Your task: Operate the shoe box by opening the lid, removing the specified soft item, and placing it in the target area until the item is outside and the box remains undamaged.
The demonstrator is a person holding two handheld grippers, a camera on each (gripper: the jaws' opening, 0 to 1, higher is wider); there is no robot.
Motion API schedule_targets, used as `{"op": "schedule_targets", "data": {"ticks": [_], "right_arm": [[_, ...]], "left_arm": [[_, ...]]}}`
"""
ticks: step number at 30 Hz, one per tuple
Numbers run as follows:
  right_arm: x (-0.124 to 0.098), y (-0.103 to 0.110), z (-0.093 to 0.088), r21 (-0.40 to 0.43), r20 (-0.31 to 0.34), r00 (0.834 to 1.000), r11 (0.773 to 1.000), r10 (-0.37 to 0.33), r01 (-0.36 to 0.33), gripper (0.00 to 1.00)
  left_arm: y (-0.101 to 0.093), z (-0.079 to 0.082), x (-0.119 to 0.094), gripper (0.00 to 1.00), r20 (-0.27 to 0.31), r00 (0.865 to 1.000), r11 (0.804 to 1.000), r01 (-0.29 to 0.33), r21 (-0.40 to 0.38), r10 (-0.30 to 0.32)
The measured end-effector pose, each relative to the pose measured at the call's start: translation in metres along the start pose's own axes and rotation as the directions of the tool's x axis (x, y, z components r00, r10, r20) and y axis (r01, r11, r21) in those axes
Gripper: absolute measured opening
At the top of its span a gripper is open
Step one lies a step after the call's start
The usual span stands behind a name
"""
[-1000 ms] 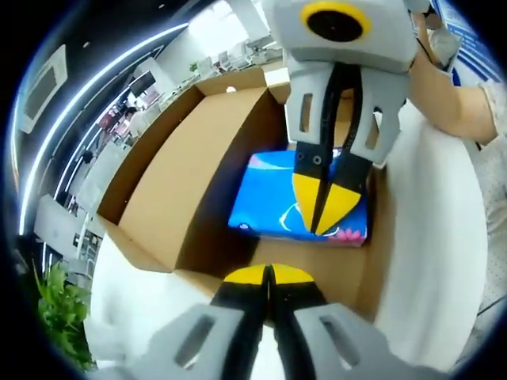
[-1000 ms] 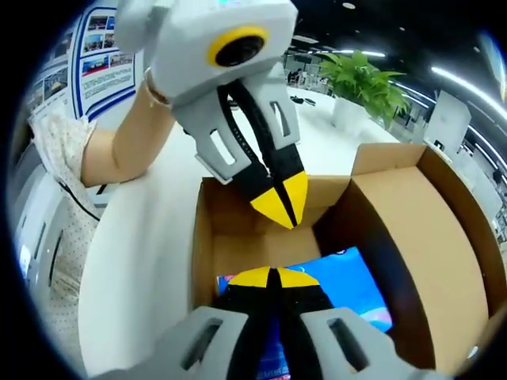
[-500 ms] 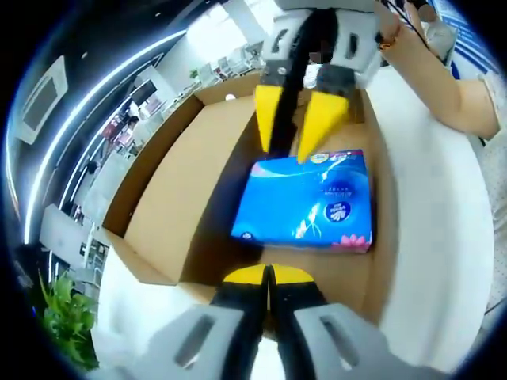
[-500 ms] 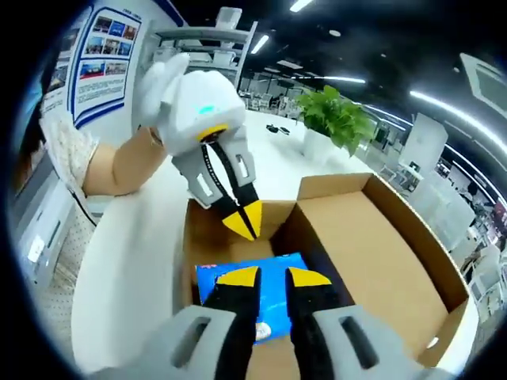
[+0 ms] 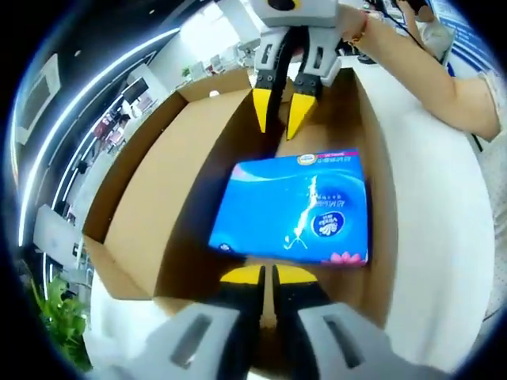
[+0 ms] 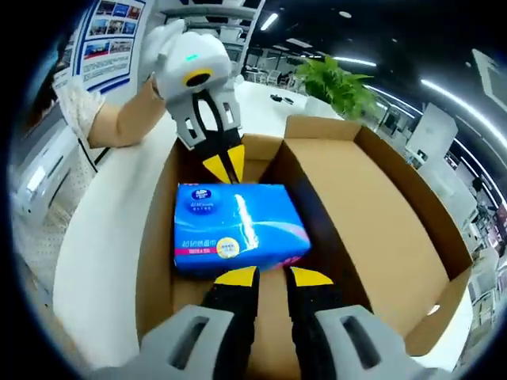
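Two grippers poised at opposite ends of one blue tissue pack (image 5: 297, 207), inside an open cardboard shoe box (image 5: 158, 198). Left gripper (image 5: 261, 275): yellow tips pressed together, closed on nothing, sitting at the pack's near edge; whether touching it, cannot tell. Right gripper (image 6: 272, 276): tips parted by a narrow gap, holding nothing, just in front of the pack's label-bearing side, close to it but apart.

Seen from the left gripper view: pack lying flat on the box floor just beyond the closed tips, the right gripper's yellow tips pointing down at its far end, slightly spread. Seen from the right gripper view: pack (image 6: 234, 226) between both sets of tips, the left gripper (image 6: 223, 169) coming down just behind its far edge, tips together. Box lid (image 6: 372, 214) folded wide open to the right of the right gripper. White table (image 6: 103, 245) under the box; potted plant (image 6: 337, 83) beyond it; a person's forearm (image 6: 119, 127) behind the left gripper.
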State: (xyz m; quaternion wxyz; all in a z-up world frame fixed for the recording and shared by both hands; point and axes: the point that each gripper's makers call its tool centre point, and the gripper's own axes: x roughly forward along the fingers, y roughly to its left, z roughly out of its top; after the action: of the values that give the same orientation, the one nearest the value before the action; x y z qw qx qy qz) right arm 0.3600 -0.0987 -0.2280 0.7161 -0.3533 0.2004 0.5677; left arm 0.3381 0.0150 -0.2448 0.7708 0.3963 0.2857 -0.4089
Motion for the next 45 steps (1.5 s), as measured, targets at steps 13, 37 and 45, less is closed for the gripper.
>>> {"op": "schedule_targets", "data": {"ticks": [13, 37, 45], "right_arm": [[0.029, 0.014, -0.009, -0.060, -0.022, 0.996, 0.995, 0.081, -0.082, 0.15], [0.045, 0.015, -0.014, -0.121, -0.101, 0.992, 0.989, 0.071, -0.083, 0.00], [0.044, 0.014, -0.014, -0.119, -0.105, 0.992, 0.990, 0.066, -0.079, 0.00]], "left_arm": [[-0.004, -0.007, 0.017, 0.07, -0.027, 0.999, 0.999, 0.046, -0.023, -0.047], [-0.003, -0.013, 0.036, 0.00, -0.079, 0.996, 0.992, 0.047, 0.118, -0.038], [0.001, -0.011, 0.036, 0.00, -0.077, 0.997, 0.991, 0.035, 0.129, -0.026]]}}
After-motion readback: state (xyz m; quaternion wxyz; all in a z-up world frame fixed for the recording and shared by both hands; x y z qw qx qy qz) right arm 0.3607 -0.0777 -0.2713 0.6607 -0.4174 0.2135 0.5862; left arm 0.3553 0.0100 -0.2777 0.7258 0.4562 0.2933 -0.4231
